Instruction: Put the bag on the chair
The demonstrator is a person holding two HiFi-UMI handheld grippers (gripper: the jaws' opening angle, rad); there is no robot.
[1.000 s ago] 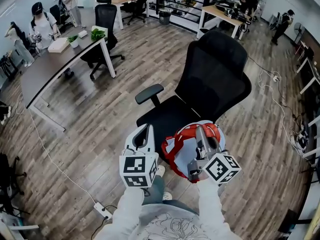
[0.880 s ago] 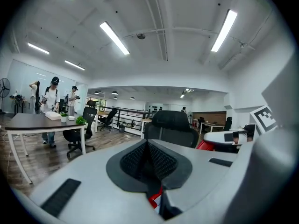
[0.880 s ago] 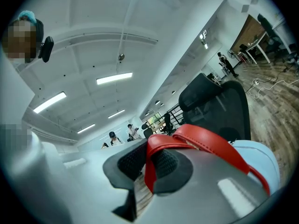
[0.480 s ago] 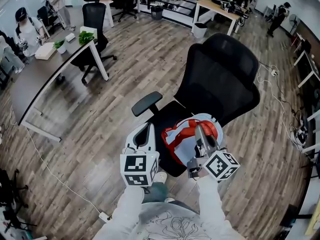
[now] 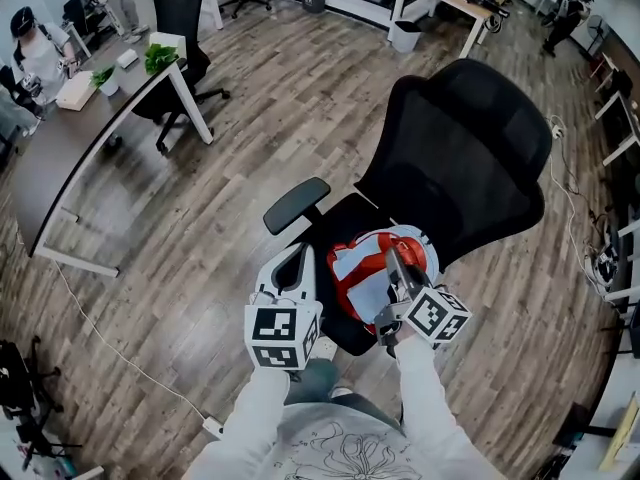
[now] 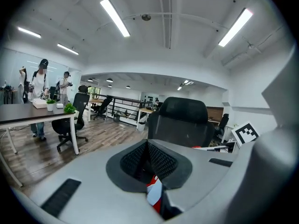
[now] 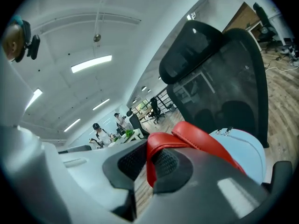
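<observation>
A black mesh office chair (image 5: 470, 158) stands in front of me, its seat (image 5: 335, 230) facing me. The bag (image 5: 362, 271), pale blue with red straps, hangs over the front right part of the seat; I cannot tell whether it rests on it. My right gripper (image 5: 392, 258) is shut on the bag's red strap (image 7: 196, 136), which runs between its pads in the right gripper view. My left gripper (image 5: 300, 258) is beside the bag's left edge, jaws shut with nothing between the pads (image 6: 161, 160). The left gripper view faces the chair back (image 6: 180, 122).
The chair's left armrest (image 5: 297, 203) juts out beside my left gripper. A long desk (image 5: 70, 158) with a plant, another chair (image 5: 180, 28) and people stand at the upper left. A white cable and power strip (image 5: 213, 427) lie on the wood floor.
Both grippers and the bag have moved forward toward the chair, so the bag now hangs over the seat instead of in front of it. The right gripper's hold on the strap is unchanged.
</observation>
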